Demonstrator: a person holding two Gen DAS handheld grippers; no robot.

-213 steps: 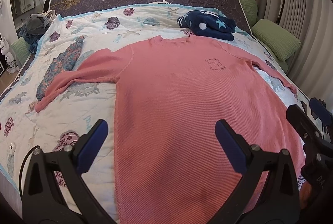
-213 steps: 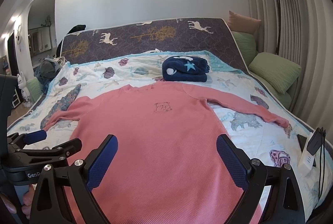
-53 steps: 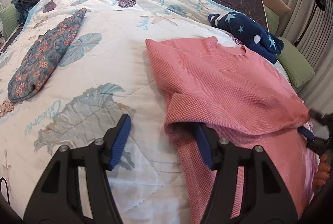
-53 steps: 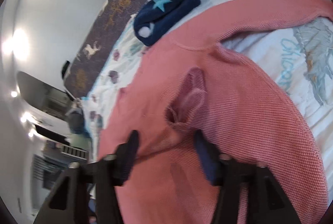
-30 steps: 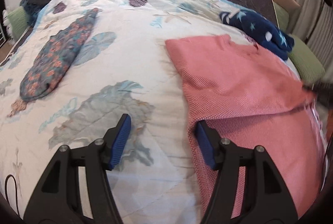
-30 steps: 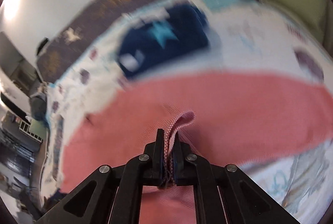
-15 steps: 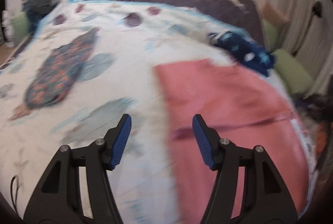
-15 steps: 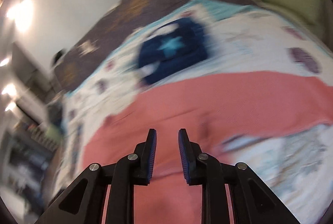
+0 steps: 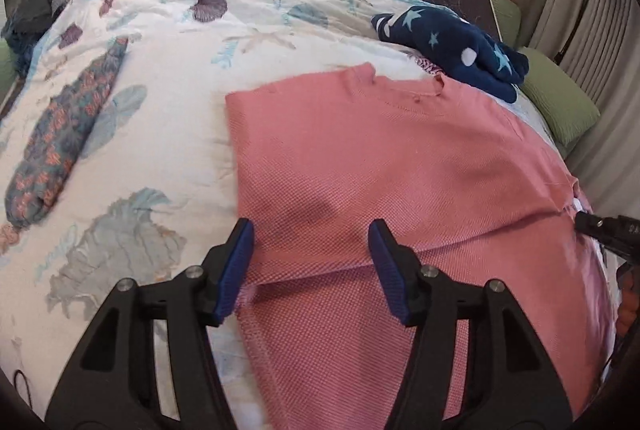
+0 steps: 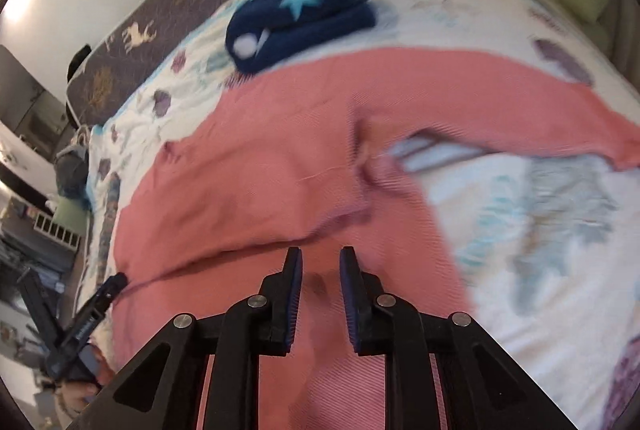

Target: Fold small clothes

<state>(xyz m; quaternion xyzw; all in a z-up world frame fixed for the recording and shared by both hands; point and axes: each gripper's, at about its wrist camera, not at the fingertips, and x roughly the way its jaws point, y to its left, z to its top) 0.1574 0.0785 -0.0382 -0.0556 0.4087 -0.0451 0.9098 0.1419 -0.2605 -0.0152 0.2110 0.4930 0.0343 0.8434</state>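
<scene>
A pink long-sleeved shirt (image 9: pixel 400 166) lies on the bed, its left sleeve folded across the chest. Its right sleeve (image 10: pixel 520 102) still stretches out to the right over the quilt. My left gripper (image 9: pixel 312 258) is open and empty, hovering over the shirt's left edge. My right gripper (image 10: pixel 320 286) is open a little and empty, just above the shirt's lower body (image 10: pixel 320 370). It also shows at the right edge of the left wrist view (image 9: pixel 600 226).
A folded navy star-patterned garment (image 9: pixel 452 50) lies beyond the collar, also in the right wrist view (image 10: pixel 304 18). A folded floral garment (image 9: pixel 68 130) lies at the left. Green pillows (image 9: pixel 556 102) line the right side. The seashell quilt (image 9: pixel 168 102) covers the bed.
My right gripper, shut on the pink sleeve a second ago, has let it go and opened slightly. My left gripper has moved right over the shirt's edge.
</scene>
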